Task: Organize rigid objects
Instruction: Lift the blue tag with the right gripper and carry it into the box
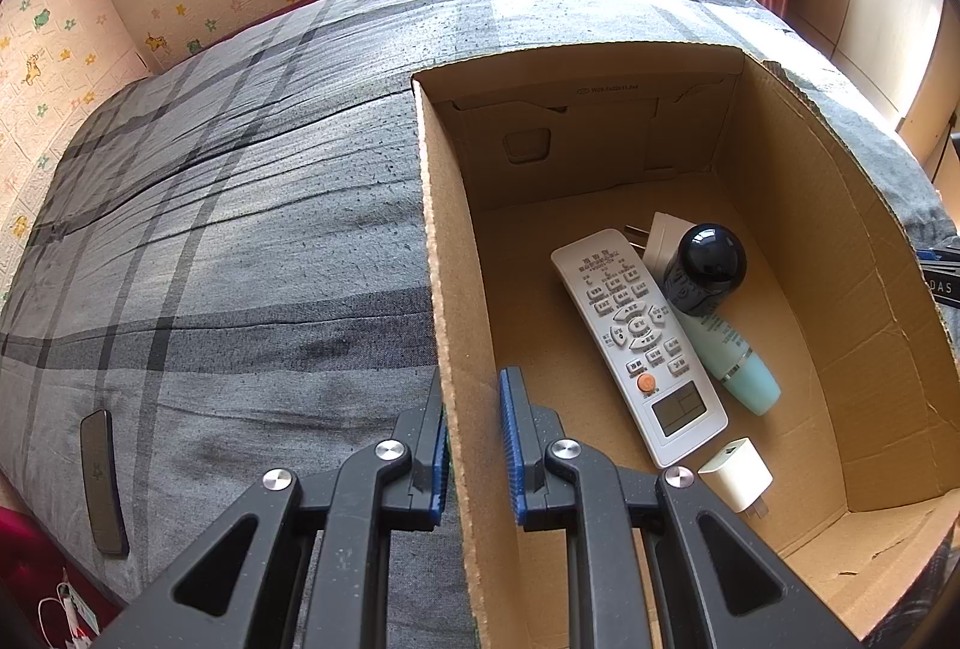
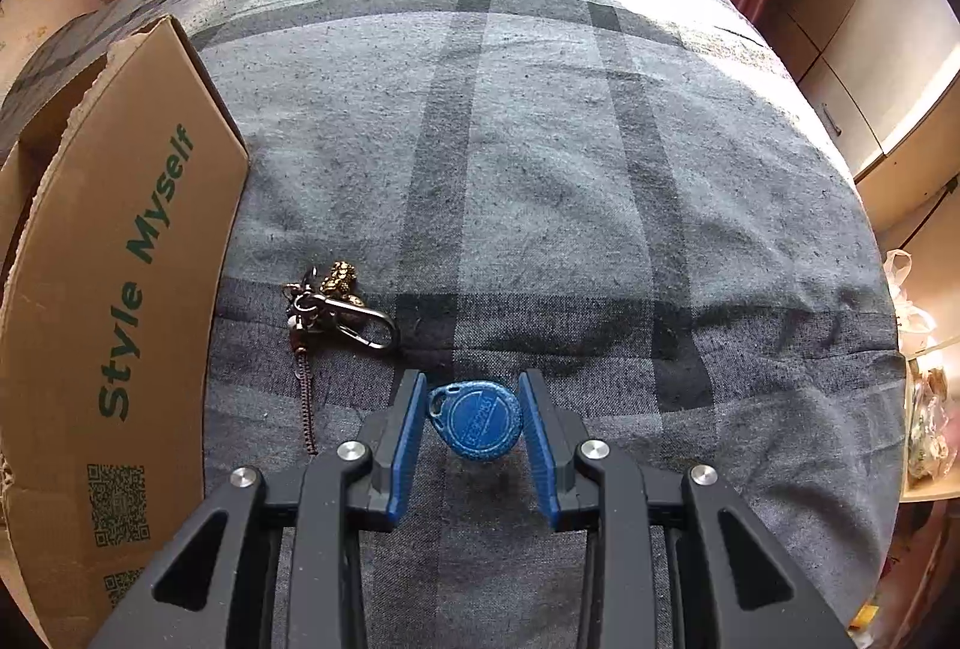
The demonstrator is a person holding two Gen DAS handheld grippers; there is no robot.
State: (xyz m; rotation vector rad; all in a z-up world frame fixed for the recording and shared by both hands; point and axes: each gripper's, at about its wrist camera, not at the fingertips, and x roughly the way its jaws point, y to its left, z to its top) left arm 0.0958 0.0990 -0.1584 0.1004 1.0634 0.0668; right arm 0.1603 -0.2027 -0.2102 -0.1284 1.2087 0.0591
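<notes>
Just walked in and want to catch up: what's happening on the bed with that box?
A person with two handheld grippers is tidying small items into a cardboard box on the bed. The left gripper straddles the box's left wall. The right gripper brackets a blue key fob lying on the cover; a keychain lies nearby. Already inside: a remote, a teal tube and a white charger.

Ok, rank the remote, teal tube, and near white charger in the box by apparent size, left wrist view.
1. White remote, clearly the largest.
2. Teal tube, shorter and partly hidden under the black round-topped bottle.
3. White charger, smallest, though nearest the camera.
</notes>
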